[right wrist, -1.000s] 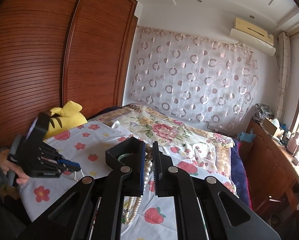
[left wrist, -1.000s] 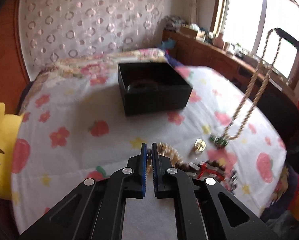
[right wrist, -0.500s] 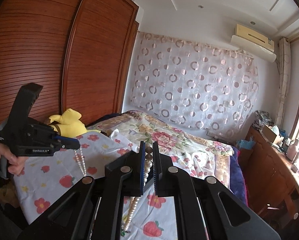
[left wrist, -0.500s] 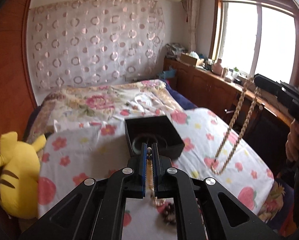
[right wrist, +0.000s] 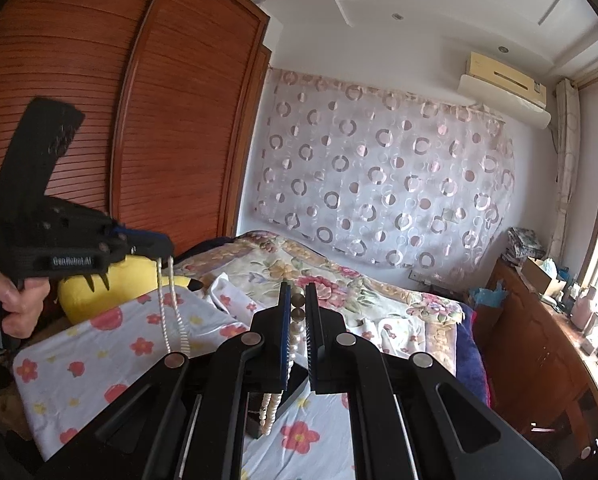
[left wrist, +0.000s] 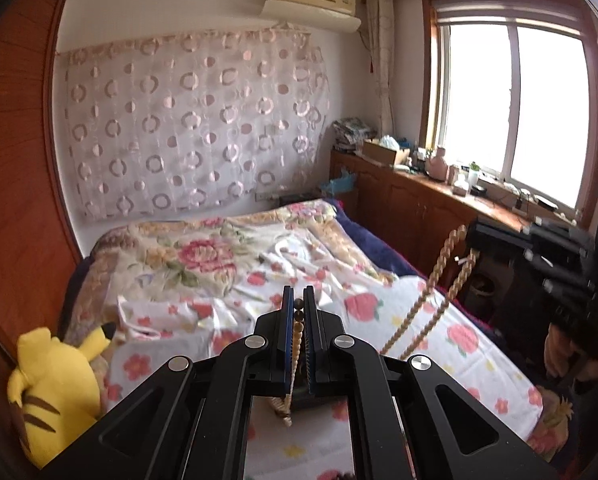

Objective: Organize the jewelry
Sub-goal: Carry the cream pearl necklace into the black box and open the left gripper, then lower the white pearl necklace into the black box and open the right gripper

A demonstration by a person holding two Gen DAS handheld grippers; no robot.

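My left gripper: clamped on a small-bead strand, hanging straight down. My right gripper: clamped on the pearl necklace, dangling over the black box's near edge.

1. The left gripper has matte black arms that branch in a Y, with triangular cut-outs.
2. Round silver screws sit at its joints, and blue pads line the inner faces of its fingers.
3. The right gripper matches it: black frame, silver screws, one blue pad.
4. In the right wrist view, the left gripper's side carries pale lettering above a grey trigger in the left hand.
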